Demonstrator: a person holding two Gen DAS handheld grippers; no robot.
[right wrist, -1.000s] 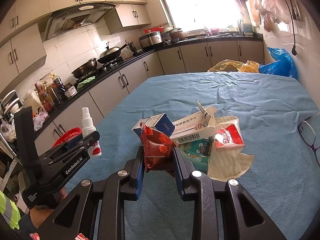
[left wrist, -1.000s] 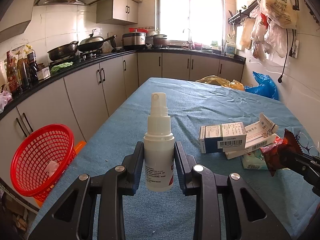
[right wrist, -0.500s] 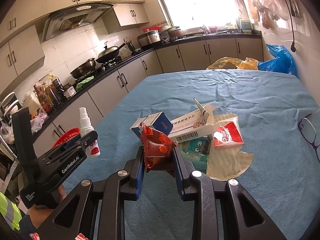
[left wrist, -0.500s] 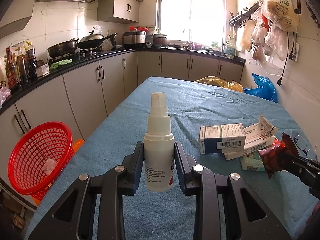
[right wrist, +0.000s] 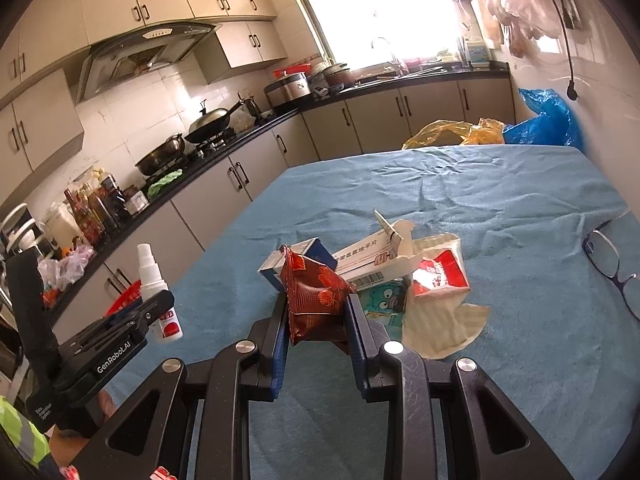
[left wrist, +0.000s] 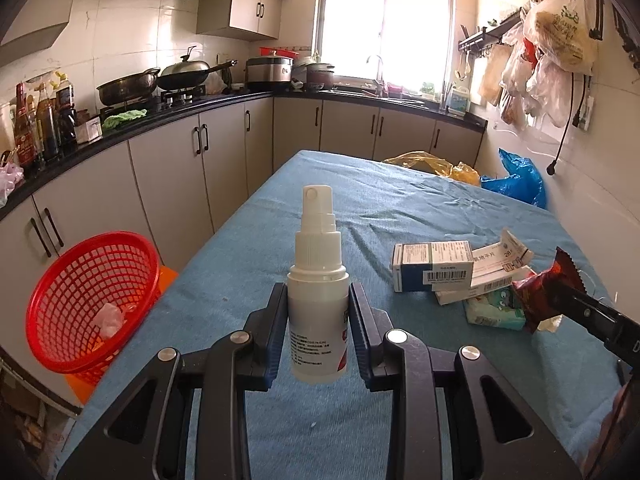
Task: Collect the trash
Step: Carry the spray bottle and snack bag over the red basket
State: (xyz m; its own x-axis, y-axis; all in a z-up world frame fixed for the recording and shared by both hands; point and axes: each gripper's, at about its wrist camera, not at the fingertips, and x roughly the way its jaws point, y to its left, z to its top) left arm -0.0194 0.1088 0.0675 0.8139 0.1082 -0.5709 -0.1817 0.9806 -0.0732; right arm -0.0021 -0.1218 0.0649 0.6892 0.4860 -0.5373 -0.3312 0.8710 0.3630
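My left gripper (left wrist: pixel 318 312) is shut on a white spray bottle (left wrist: pixel 318 304), held upright above the blue-clothed table (left wrist: pixel 360 208); the bottle (right wrist: pixel 154 280) also shows at the left of the right wrist view. My right gripper (right wrist: pixel 316 316) is shut on a dark red snack wrapper (right wrist: pixel 314 296), seen too at the right edge (left wrist: pixel 540 292) of the left wrist view. Just beyond it lies a pile of trash: a blue-white medicine box (left wrist: pixel 432 266), a long white carton (right wrist: pixel 372 256), a red-white packet (right wrist: pixel 440 276) and a teal tissue pack (right wrist: pixel 386 300). A red mesh basket (left wrist: pixel 88 300) stands left of the table, below its edge.
Glasses (right wrist: pixel 612 268) lie at the table's right edge. Grey cabinets and a black counter (left wrist: pixel 160 120) with pans and bottles run along the left. Yellow (left wrist: pixel 432 162) and blue bags (left wrist: pixel 516 180) sit past the table's far end. A person's hand and sleeve (right wrist: pixel 24 436) show at bottom left.
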